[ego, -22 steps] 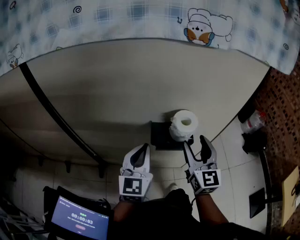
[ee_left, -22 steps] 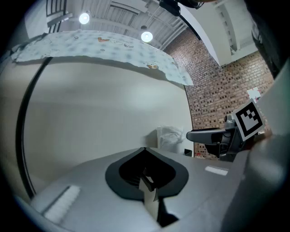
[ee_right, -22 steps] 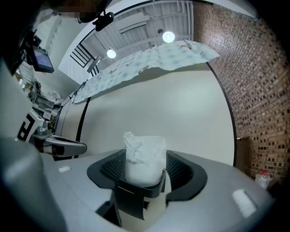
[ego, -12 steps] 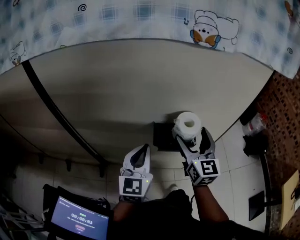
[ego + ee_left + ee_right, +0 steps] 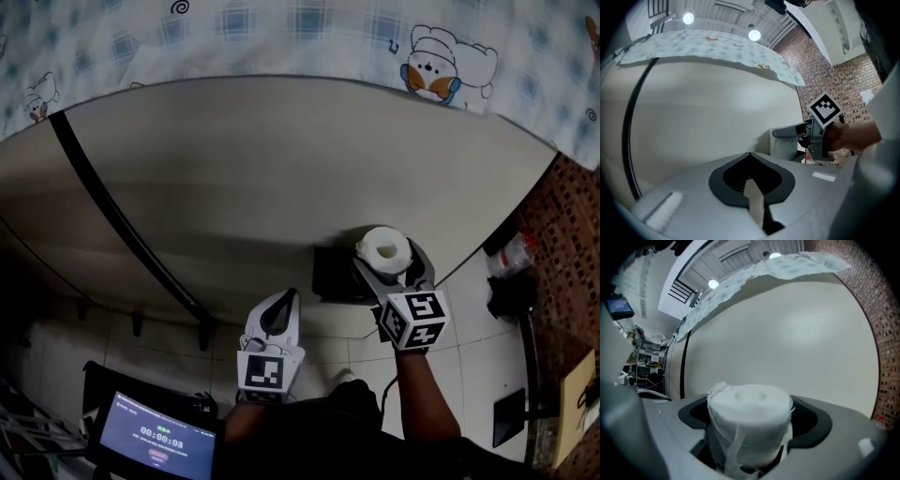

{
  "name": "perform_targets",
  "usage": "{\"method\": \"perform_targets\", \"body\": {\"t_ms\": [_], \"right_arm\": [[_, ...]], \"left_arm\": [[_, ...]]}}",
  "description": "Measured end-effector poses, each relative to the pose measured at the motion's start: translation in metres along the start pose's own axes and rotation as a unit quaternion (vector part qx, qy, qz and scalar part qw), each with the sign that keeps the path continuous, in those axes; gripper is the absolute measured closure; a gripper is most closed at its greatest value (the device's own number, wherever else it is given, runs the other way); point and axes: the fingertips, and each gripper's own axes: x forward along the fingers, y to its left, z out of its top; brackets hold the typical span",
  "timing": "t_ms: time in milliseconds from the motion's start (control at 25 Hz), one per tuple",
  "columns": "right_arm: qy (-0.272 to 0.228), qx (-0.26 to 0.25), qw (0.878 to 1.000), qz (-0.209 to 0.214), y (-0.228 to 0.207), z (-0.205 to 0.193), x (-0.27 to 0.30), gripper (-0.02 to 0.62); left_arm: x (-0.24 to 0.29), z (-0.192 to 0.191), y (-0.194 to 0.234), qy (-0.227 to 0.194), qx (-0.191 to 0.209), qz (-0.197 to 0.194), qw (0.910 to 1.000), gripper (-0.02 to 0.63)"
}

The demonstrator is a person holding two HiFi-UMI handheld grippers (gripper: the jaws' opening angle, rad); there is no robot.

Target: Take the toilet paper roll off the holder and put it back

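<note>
A white toilet paper roll stands upright on a black holder fixed to the beige wall panel. My right gripper is open and straddles the roll, one finger on each side. In the right gripper view the roll fills the space between the jaws, with loose torn paper hanging down its front; I see no squeeze on it. My left gripper is shut and empty, held level to the left of the holder and short of the wall. The left gripper view shows its closed tip and the right gripper's finger beside the roll.
A curved beige wall panel with a black vertical strip fills the front. Patterned cloth hangs over its top. A tablet with a timer sits at lower left. A plastic bottle lies by the brick wall at right.
My right gripper has moved forward from below the holder until its open jaws flank the roll. The left gripper has stayed in place.
</note>
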Motion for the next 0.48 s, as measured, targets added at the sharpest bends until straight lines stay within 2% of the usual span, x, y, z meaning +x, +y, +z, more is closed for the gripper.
{"method": "perform_targets", "body": {"t_ms": [240,480], "right_arm": [[0.035,-0.006,0.999,0.012,-0.0003,-0.0027,0.0095,0.123],[0.046,-0.008,0.999,0.022,-0.0009,-0.0035,0.0086,0.135]], "left_arm": [[0.0021,0.0001,-0.0027,0.000,-0.002,-0.004,1.0000,0.588],[0.0026,0.0003,-0.0051,0.000,-0.002,-0.005,1.0000,0.588]]}}
